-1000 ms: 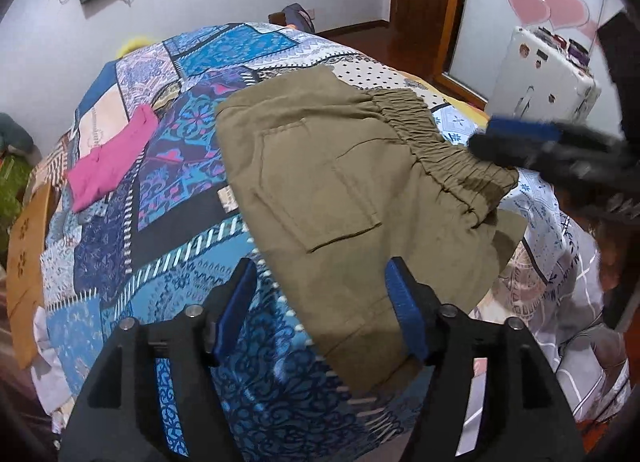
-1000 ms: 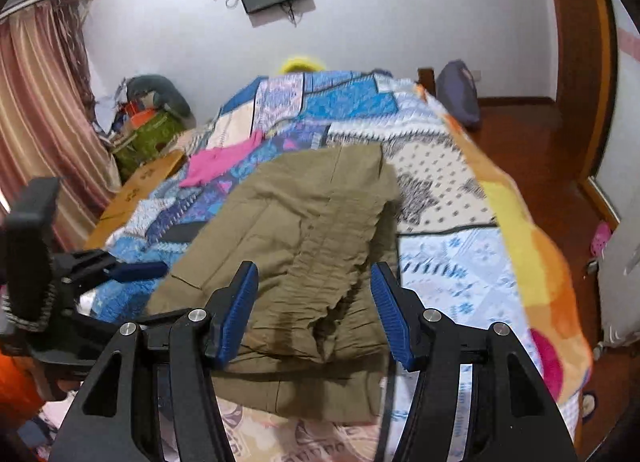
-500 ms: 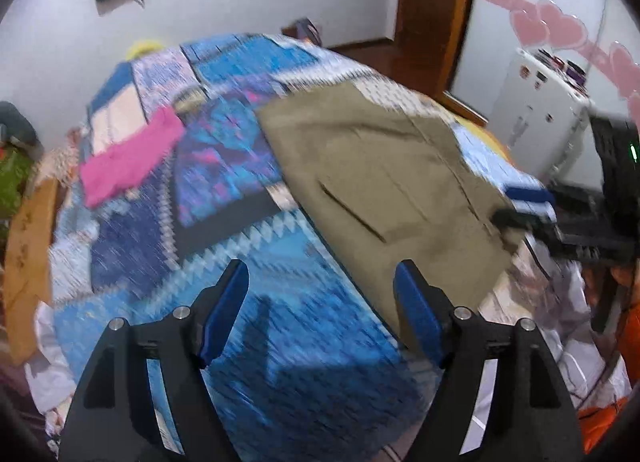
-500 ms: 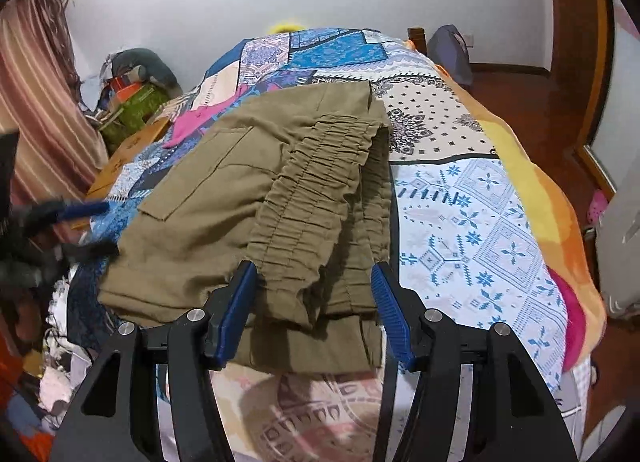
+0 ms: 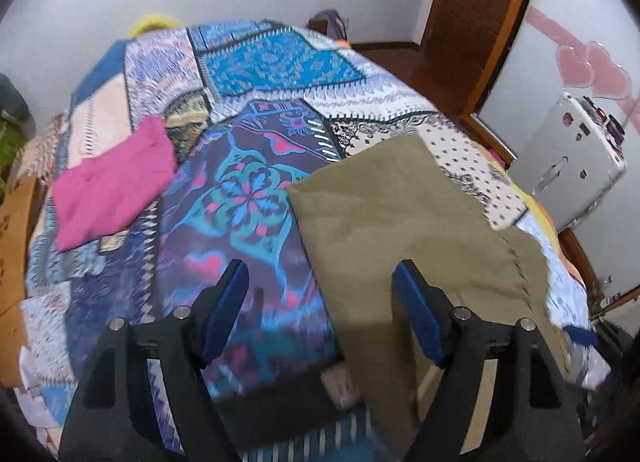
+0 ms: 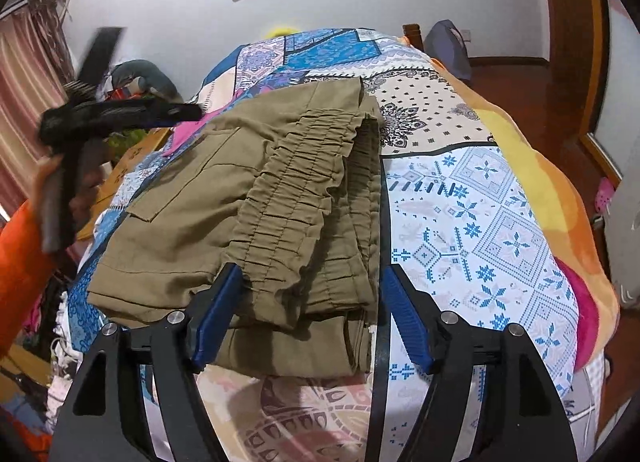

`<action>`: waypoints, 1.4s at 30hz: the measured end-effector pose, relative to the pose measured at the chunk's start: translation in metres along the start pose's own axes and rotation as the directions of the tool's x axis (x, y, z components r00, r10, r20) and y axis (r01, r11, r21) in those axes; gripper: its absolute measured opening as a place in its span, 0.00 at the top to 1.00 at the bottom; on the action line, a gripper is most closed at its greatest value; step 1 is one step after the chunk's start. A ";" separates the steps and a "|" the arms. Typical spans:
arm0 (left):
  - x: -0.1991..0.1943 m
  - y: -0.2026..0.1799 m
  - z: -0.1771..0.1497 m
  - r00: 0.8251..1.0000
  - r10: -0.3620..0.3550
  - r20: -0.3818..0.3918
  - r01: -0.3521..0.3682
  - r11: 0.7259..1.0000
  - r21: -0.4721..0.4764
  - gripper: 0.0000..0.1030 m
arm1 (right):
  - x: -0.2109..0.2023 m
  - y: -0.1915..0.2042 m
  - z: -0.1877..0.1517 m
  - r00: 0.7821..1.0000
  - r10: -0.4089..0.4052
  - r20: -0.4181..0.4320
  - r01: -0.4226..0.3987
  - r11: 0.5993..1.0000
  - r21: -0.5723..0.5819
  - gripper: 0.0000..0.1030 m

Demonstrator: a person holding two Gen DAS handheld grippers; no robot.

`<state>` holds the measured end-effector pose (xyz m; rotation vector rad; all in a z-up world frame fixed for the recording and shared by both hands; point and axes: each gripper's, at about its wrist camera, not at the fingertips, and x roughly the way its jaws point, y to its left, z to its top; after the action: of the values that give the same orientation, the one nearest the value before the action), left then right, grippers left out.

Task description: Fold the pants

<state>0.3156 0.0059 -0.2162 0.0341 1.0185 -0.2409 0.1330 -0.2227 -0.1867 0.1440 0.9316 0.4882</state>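
Khaki pants [image 6: 256, 214] folded on bed [image 6: 480, 222]; right claw [image 6: 308, 318] opening around waistband, releasing; left claw [image 5: 320, 314] apart, empty, clear.

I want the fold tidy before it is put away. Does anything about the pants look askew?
Yes. The olive pants are folded, but the layers do not line up: the gathered waistband runs slantwise across the top, and a lower layer sticks out at the near edge.
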 end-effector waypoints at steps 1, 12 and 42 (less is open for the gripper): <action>0.009 0.001 0.005 1.000 -0.003 -0.014 0.003 1.000 -0.001 0.31 | 0.000 0.001 0.002 1.000 0.001 -0.003 -0.001 1.000 -0.006 0.34; 0.066 0.027 0.036 0.979 -0.197 -0.050 0.189 0.974 -0.123 0.77 | 0.006 -0.007 0.009 0.999 0.048 -0.015 -0.048 0.999 0.005 0.34; -0.087 0.052 -0.146 0.986 0.165 0.021 -0.162 0.980 -0.116 0.93 | 0.022 0.039 0.032 0.996 -0.084 -0.036 0.073 0.966 -0.248 0.34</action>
<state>0.1601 0.0926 -0.2237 0.0102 0.9922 -0.0329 0.1561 -0.1755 -0.1712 -0.1298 0.9105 0.5310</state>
